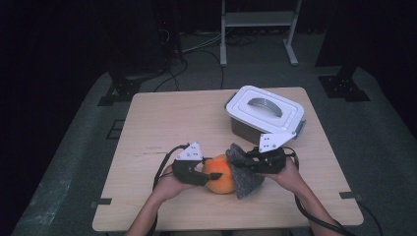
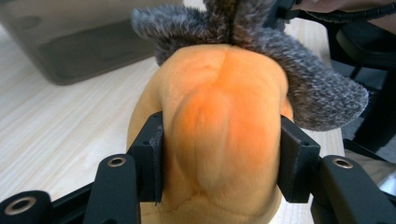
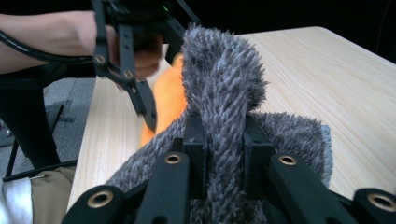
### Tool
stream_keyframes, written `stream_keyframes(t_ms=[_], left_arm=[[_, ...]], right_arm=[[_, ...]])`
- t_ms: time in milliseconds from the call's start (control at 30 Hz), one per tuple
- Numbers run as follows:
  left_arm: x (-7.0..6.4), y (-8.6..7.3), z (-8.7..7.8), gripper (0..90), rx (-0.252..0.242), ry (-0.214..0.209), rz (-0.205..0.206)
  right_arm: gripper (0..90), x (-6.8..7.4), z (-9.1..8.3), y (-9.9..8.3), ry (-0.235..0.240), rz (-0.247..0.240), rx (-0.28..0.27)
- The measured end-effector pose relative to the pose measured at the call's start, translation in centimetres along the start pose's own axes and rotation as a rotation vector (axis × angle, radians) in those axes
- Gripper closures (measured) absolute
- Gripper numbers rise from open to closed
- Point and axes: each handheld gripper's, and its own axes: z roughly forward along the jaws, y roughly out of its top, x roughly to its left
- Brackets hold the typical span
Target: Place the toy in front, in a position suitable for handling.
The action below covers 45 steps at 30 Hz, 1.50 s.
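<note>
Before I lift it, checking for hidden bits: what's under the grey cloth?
The grey cloth drapes over the orange plush; whatever lies beneath its lower flap on the table is covered.

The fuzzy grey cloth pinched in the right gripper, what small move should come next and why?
Probably a short stroke of the fuzzy grey cloth across the soft orange ball. The right gripper is shut on a fold of the cloth, the left gripper clamps the ball from both sides on the wooden table, and the cloth already drapes against the ball's far side.
</note>
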Motion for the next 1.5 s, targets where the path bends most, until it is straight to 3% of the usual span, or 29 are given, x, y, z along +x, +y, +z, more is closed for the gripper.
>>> stream_keyframes(t_ms=[100,233,367,467,533,667,767,833,933,1000,1100,1167,1300,1400,1500], left_arm=[[0.2,0.0,-0.5,45.0,0.002,0.026,-0.042],[0.5,-0.1,-0.5,44.9,-0.005,0.028,-0.096],[0.3,0.5,0.0,44.9,-0.001,-0.008,-0.109],[0.4,0.4,-0.1,44.8,0.001,-0.006,-0.126],[0.8,0.0,-0.2,44.1,-0.005,-0.012,-0.143],[1.2,-0.4,0.0,29.3,-0.02,-0.012,-0.164],[1.0,-0.4,0.4,24.3,-0.019,-0.021,-0.158],[1.0,-0.4,0.3,30.1,-0.02,-0.01,-0.144],[1.1,-0.7,0.4,41.5,-0.036,0.013,-0.162],[1.1,-0.6,0.5,43.1,-0.045,0.026,-0.185],[1.3,-0.6,0.4,43.2,-0.055,0.043,-0.205],[1.6,-0.8,0.1,43.5,-0.067,0.051,-0.236],[2.3,-1.4,-0.1,43.5,-0.095,0.046,-0.291],[2.4,-1.5,-0.1,43.3,-0.103,0.041,-0.305],[2.2,-1.4,0.0,43.1,-0.102,0.033,-0.293]], right_arm=[[75.2,-0.7,-0.2,-0.8,-0.03,0.025,0.025],[75.1,-1.0,-0.6,-1.4,-0.06,0.049,0.038],[75.3,0.1,-0.4,0.0,-0.04,0.01,-0.015],[75.2,1.1,0.4,0.9,-0.042,-0.04,-0.002],[75.1,0.6,0.4,0.4,-0.042,-0.022,-0.003],[74.8,-0.4,0.3,-1.0,-0.056,0.007,0.005],[74.3,-0.7,0.0,-1.3,-0.074,0.016,0.015],[74.3,-0.6,0.0,-1.3,-0.084,0.02,0.017],[74.8,0.2,0.1,-0.4,-0.103,-0.003,0.007],[74.9,1.0,0.3,0.3,-0.085,-0.029,-0.015],[74.9,1.6,1.2,0.6,-0.098,-0.079,0.019],[75.0,1.1,1.1,0.1,-0.089,-0.057,0.006],[75.1,0.2,0.5,-1.0,-0.114,-0.038,0.035],[74.9,-0.2,0.1,-1.5,-0.128,-0.017,0.053],[74.8,0.4,0.2,-0.6,-0.106,-0.025,0.017]])
